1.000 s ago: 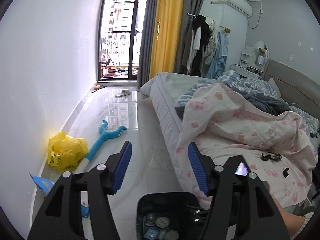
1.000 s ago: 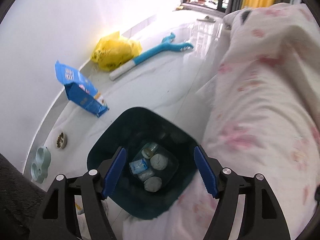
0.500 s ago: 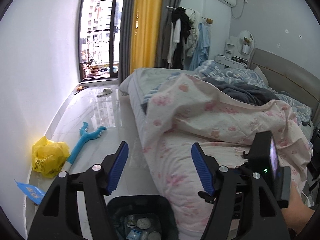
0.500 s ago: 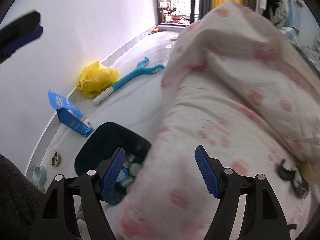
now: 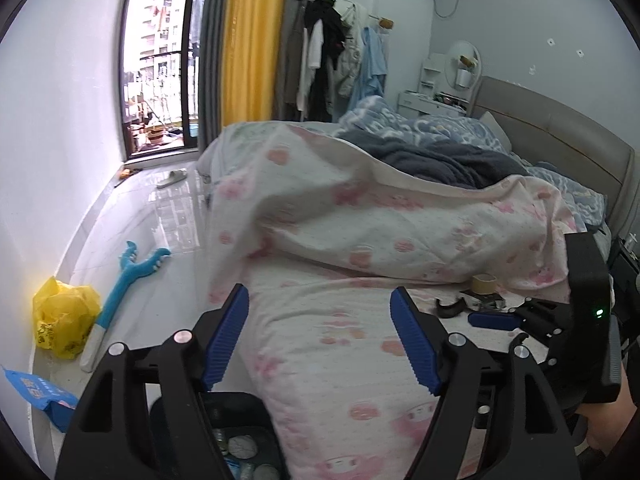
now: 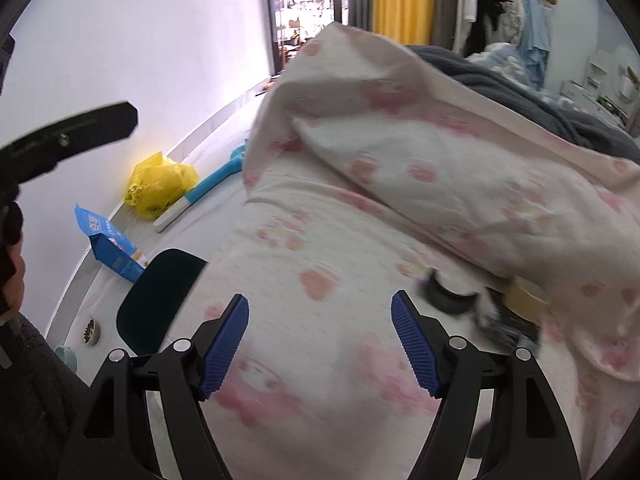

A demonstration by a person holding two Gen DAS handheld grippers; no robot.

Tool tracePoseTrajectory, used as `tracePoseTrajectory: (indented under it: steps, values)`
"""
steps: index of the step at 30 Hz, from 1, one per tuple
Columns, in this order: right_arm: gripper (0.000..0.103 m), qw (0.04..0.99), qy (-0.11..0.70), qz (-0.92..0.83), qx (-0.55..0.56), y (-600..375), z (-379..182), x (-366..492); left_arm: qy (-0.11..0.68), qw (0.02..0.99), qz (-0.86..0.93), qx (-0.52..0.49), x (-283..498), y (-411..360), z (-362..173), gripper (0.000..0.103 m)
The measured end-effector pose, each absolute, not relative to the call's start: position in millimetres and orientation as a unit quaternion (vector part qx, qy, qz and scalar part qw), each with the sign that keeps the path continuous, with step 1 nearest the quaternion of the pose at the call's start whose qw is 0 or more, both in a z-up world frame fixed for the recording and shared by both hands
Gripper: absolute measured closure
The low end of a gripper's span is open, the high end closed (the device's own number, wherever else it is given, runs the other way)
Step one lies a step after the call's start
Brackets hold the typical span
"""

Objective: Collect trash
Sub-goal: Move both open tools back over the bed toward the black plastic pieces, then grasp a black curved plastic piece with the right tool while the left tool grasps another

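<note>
A dark bin (image 5: pixel 240 440) with several scraps inside stands on the floor beside the bed; it also shows in the right wrist view (image 6: pixel 160 296). My left gripper (image 5: pixel 320 340) is open and empty above the bin and the bed edge. My right gripper (image 6: pixel 320 344) is open and empty over the pink-patterned sheet (image 6: pixel 320 264). On the bed lie a tape roll (image 5: pixel 485 282), a black curved piece (image 5: pixel 451 307) and small dark items. The tape roll (image 6: pixel 524 295) and a black ring (image 6: pixel 448 295) show blurred ahead-right of the right gripper.
On the floor by the wall lie a yellow plastic bag (image 5: pixel 64 320), a blue packet (image 5: pixel 40 394) and a blue-and-white long-handled tool (image 5: pixel 128 276). A heaped quilt (image 5: pixel 400 216) covers the bed. A slipper (image 5: pixel 172 178) lies near the balcony door.
Both grippers have swung right from above the bin toward the bed. The bin has slid to the lower left of both views, and the items on the sheet have come closer.
</note>
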State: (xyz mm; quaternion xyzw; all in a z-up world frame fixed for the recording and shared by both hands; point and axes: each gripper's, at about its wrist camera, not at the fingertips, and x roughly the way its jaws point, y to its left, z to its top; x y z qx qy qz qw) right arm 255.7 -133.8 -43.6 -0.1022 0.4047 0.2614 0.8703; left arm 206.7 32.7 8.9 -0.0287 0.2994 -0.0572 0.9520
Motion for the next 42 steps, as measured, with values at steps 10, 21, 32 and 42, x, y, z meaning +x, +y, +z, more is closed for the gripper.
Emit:
tracePoseTrajectory:
  steps: [10,21,32,42]
  values:
    - [0.028,0.883,0.395,0.238,-0.088,-212.3,-49.7,246.9,0.321,0.942,-0.091,-0.044,229.4,-17.4,-8.4,0.025]
    - [0.028,0.883,0.403,0.23,-0.074,-268.7,-72.4,243.0,0.341,0.931,-0.117,-0.056,252.6,-71.6,-31.3,0.025]
    - [0.034,0.878,0.405,0.253,-0.02,-297.3,-91.3,246.9,0.379,0.915,-0.133,-0.035,276.2,-112.4,-68.1,0.025]
    - [0.053,0.871,0.425,0.245,-0.037,-297.0,-107.8,249.7,0.409,0.901,-0.145,-0.015,290.7,-132.0,-95.7,0.029]
